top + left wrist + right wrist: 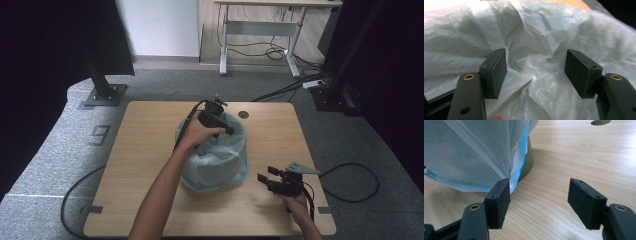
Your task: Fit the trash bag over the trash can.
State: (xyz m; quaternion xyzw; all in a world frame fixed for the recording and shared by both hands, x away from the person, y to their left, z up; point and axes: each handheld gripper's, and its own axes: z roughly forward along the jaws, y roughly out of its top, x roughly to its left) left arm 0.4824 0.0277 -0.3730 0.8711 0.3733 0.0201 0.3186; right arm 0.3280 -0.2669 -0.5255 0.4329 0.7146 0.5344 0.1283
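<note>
At the centre of the high view, on the wooden surface (150,150), stands a small bin (528,162) lined with a white plastic bag (217,160) whose blue-edged rim is folded down over the outside. Over the bin's upper left rim, the left tongs (226,131) reach into the opening; in the left gripper view they (535,72) stand apart with crumpled liner (544,37) spread behind and between them, the pads not pressing on it. Toward the lower right of the high view, the right tongs (265,175) hover just beside the bin, pointing left at it. In the right gripper view they (539,202) are apart with nothing between them, the left pad close to the hanging bag edge (515,177).
</note>
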